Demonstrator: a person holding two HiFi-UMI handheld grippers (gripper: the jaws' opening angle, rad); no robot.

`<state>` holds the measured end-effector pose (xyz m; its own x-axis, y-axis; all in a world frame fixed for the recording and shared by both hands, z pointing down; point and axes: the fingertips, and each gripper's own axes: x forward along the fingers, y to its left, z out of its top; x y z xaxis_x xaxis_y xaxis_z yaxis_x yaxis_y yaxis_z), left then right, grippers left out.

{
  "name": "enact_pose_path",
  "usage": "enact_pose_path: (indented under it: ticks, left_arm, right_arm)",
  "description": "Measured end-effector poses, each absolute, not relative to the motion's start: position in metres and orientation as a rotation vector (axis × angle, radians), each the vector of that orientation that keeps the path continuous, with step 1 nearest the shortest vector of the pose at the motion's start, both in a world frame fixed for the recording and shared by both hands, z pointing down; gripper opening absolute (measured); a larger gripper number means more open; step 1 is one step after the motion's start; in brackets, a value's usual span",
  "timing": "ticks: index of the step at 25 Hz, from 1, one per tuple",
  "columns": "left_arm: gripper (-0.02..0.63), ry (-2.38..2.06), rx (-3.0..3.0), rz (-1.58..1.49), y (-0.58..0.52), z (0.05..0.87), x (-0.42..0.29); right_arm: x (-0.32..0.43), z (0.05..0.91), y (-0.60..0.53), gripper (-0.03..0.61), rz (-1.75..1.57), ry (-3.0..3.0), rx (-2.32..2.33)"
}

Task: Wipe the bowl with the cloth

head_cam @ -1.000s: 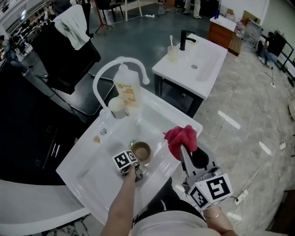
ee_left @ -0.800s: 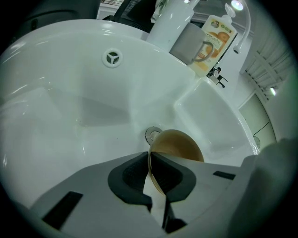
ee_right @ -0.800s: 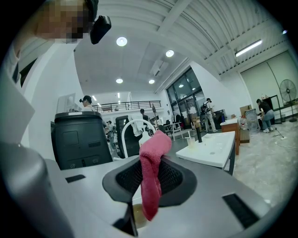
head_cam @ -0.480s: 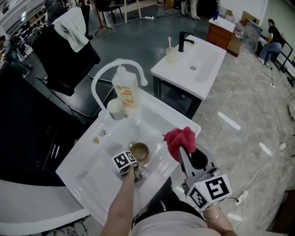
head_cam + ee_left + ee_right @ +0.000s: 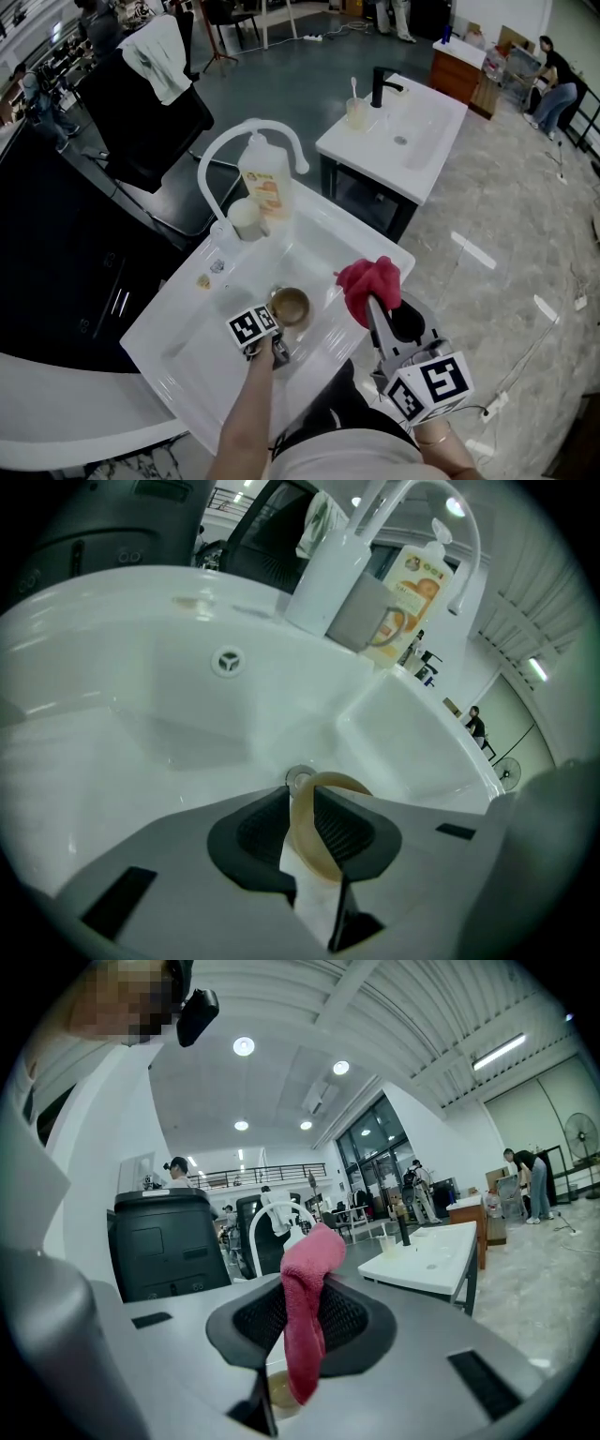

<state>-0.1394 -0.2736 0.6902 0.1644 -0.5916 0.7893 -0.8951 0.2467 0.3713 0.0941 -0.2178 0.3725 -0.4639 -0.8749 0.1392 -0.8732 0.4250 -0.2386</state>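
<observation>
On the floor of the white sink (image 5: 178, 323), near its front wall, we find the small tan bowl (image 5: 289, 306) sitting upright, just beside the drain (image 5: 298, 778). Left gripper (image 5: 280, 345): jaws have just been opening; the bowl's near rim stands between the two pads, and we read the pads as slack on it, not pressing. Right gripper (image 5: 377, 309): jaws closed on the red cloth (image 5: 368, 286), which bunches above the pads and hangs in a strip below them. It is held over the sink's front right rim, apart from the bowl. Sink surface is glossy white; an overflow hole (image 5: 228, 661) shows on the far wall. A white arched tap (image 5: 246, 131) rises from the back ledge, with a white bottle with an orange label (image 5: 265, 187) and a short white cup (image 5: 246, 218) just beside its base. Behind the sink, well apart, stands a second white basin unit (image 5: 412, 141) with a black tap (image 5: 382, 84) and a cup holding a toothbrush (image 5: 355, 111). The floor is dark grey (image 5: 281, 56) at the back and pale, marbled (image 5: 506, 244) at the right. A black chair with a white towel (image 5: 159, 52) draped over it stands at upper left. We note a person (image 5: 553, 80) bending over at the far right.
</observation>
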Motion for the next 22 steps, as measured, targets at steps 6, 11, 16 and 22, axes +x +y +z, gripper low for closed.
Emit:
enact_pose_path:
  ticks: [6, 11, 16, 22]
  left_arm:
    - [0.089, -1.601, 1.627, 0.365, -0.281, 0.634, -0.148]
    - [0.08, -1.683, 1.785, 0.317, -0.28, 0.574, -0.16]
    - [0.049, -1.769, 1.882, 0.252, -0.266, 0.521, -0.174]
    - [0.04, -1.818, 2.024, 0.199, -0.244, 0.464, -0.18]
  right_arm:
    - [0.081, 0.368, -0.211, 0.078, -0.433, 2.654, -1.595]
    - [0.07, 0.365, -0.204, 0.078, -0.424, 2.659, -1.577]
    - [0.059, 0.361, -0.193, 0.078, -0.407, 2.666, -1.562]
    - [0.048, 0.354, -0.178, 0.078, -0.392, 2.663, -1.551]
